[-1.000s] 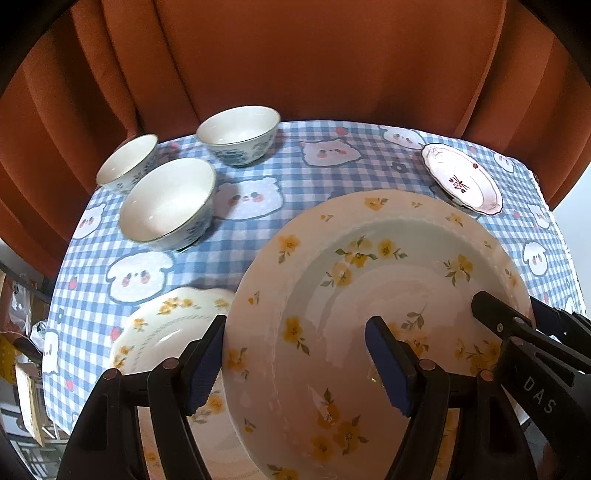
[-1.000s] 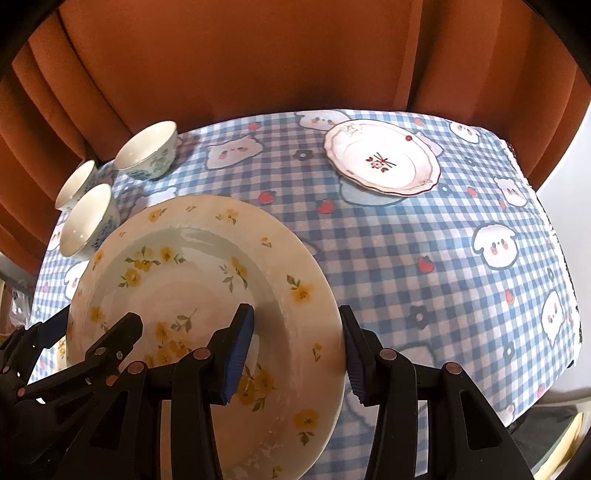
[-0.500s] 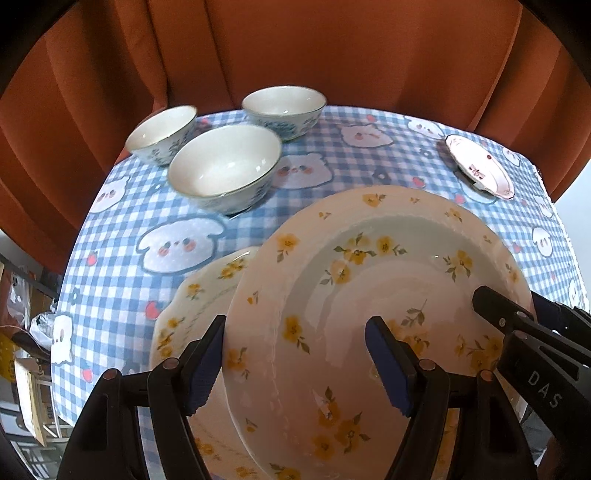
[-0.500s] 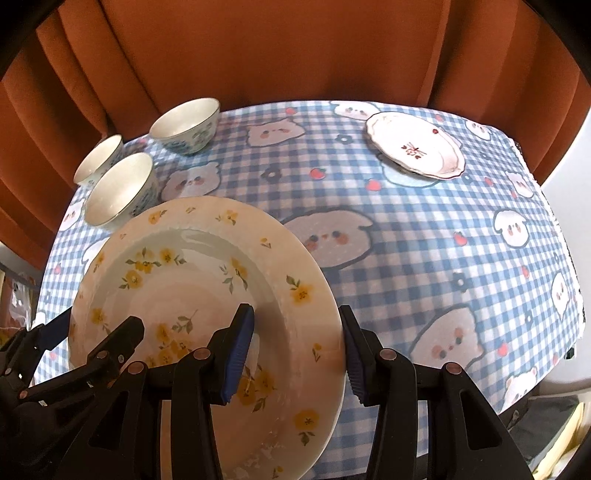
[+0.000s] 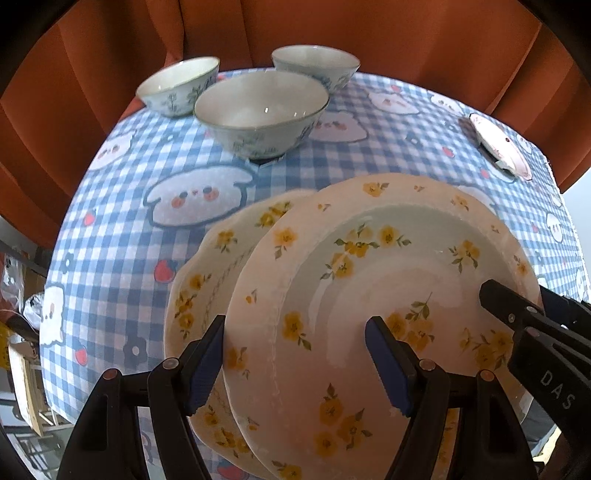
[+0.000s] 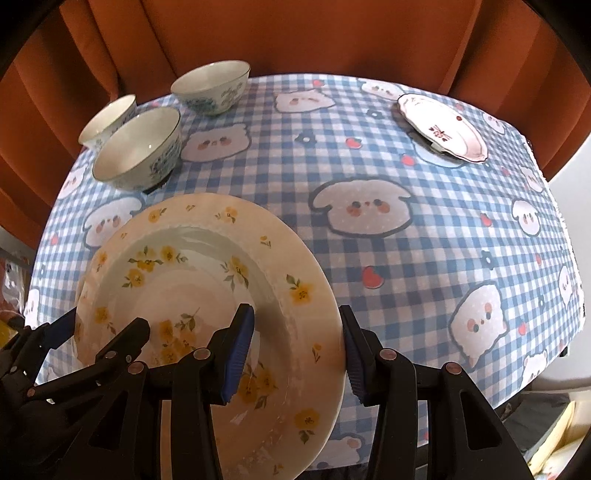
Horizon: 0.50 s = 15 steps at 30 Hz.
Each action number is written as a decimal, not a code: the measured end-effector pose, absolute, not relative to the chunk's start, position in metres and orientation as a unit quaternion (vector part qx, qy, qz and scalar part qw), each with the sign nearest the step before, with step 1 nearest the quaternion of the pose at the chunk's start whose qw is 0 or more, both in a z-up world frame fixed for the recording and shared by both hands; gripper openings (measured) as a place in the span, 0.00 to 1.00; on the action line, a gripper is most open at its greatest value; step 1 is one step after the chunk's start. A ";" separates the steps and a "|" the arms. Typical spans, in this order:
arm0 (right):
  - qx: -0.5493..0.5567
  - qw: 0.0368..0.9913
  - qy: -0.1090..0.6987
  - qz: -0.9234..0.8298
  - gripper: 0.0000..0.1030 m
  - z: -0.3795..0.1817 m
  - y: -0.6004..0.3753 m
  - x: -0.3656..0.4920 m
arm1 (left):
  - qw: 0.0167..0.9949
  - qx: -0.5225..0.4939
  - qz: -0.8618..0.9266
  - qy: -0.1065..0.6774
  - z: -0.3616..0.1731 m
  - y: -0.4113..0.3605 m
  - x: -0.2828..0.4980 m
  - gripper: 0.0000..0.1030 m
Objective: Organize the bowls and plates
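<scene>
A large yellow-flowered plate [image 5: 373, 302] is held by both grippers. My left gripper [image 5: 295, 363] is shut on its left rim, and my right gripper [image 6: 297, 349] is shut on its right rim [image 6: 314, 325]. The held plate hovers just above a second yellow-flowered plate [image 5: 207, 258] lying on the checked tablecloth, overlapping most of it. Three white bowls with blue-green pattern stand at the far left: the nearest bowl [image 5: 260, 110], one behind left [image 5: 177, 86], one behind right [image 5: 316, 66]. A small white plate with red pattern [image 6: 441, 127] lies at the far right.
The table [image 6: 424, 258] is covered by a blue-white checked cloth with cartoon animals. An orange curtain [image 6: 295, 33] hangs close behind it. The table's right edge [image 6: 569, 277] drops off beside a pale wall. Clutter shows below the left edge [image 5: 22, 369].
Both grippers have carried the held plate leftward and lower, over the second flowered plate. The bowls now look nearer and the red-patterned plate farther right.
</scene>
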State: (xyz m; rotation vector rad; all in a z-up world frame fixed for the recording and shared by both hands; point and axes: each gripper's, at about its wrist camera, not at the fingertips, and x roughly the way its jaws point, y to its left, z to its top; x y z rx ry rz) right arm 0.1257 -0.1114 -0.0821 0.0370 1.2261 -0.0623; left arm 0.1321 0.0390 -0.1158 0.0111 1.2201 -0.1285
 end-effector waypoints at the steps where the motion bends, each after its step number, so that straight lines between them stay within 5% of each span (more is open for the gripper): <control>1: 0.015 0.816 0.577 -0.029 0.48 -0.084 -0.110 0.127 | 0.815 0.003 -0.060 0.576 -0.119 0.040 0.132 0.73; 15: -0.018 0.801 0.598 -0.017 0.48 -0.100 -0.095 0.138 | 0.799 -0.029 -0.047 0.599 -0.139 0.052 0.136 0.74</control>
